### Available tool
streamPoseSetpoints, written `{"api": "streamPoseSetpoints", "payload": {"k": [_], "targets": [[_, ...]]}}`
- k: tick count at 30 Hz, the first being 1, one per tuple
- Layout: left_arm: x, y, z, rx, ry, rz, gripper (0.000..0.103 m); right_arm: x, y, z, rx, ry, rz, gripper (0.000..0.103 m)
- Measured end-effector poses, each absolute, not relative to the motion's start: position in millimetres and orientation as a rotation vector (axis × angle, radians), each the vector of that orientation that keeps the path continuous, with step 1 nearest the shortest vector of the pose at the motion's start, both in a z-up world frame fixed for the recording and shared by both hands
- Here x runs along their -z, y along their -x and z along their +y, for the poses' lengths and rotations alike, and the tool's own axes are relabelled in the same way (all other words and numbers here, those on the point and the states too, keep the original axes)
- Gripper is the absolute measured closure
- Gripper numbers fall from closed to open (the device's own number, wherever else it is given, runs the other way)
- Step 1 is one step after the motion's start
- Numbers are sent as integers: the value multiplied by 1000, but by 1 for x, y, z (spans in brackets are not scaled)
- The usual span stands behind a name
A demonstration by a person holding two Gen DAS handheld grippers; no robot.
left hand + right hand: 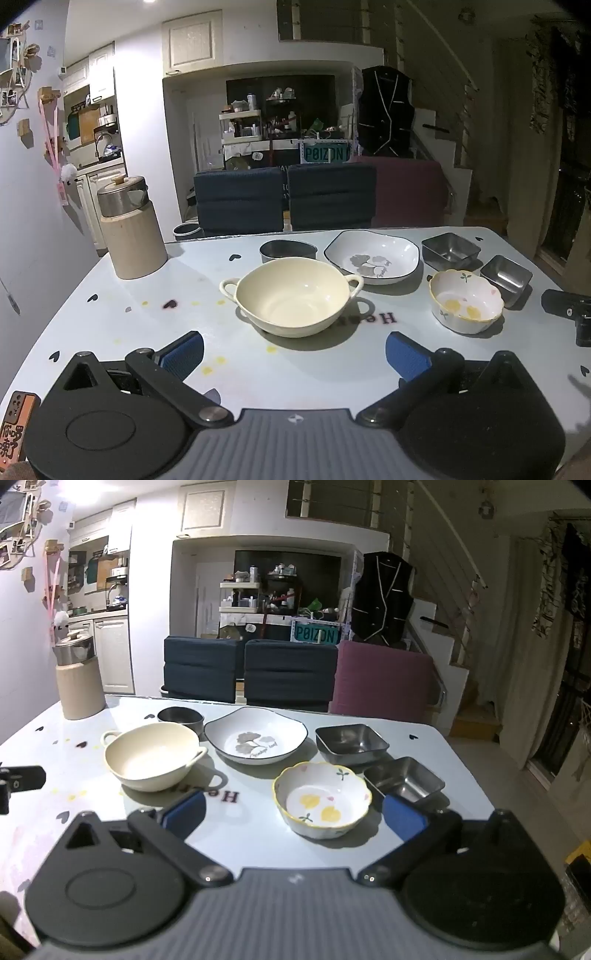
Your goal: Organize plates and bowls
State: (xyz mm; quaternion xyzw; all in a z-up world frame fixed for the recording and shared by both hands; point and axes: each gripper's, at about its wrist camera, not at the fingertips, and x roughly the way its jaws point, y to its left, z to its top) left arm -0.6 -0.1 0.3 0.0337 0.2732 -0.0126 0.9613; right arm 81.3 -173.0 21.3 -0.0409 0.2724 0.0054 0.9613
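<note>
A cream two-handled bowl (293,295) (153,755) sits mid-table. Behind it are a round steel bowl (287,249) (180,716) and a white leaf-print plate (373,256) (255,734). A scalloped flower bowl (466,301) (322,799) stands to the right, with two square steel dishes (450,249) (506,275) (351,743) (404,781) beyond it. My left gripper (294,354) is open and empty, just in front of the cream bowl. My right gripper (294,818) is open and empty, with the flower bowl between its fingers' line.
A beige canister with a steel lid (129,229) (78,677) stands at the table's far left corner. Two dark blue chairs (284,199) and a maroon one (384,681) line the far edge. The light blue table (184,280) drops off at right.
</note>
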Motion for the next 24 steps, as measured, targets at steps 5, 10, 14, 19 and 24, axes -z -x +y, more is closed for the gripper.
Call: {"api": "streamPoseSetpoints", "payload": {"k": [5, 10, 14, 19, 24], "targets": [[2, 0, -2, 22, -64, 563, 0, -21, -81, -173, -8, 82, 547, 0], [8, -9, -8, 22, -59, 569, 0, -21, -81, -173, -11, 83, 550, 0], [5, -3, -4, 27, -53, 571, 0, -22, -81, -173, -10, 85, 551, 0], [3, -3, 0, 26, -47, 574, 0, -20, -81, -172, -8, 81, 549, 0], [4, -3, 1, 25, -47, 573, 0, -21, -82, -171, -9, 78, 551, 0]]}}
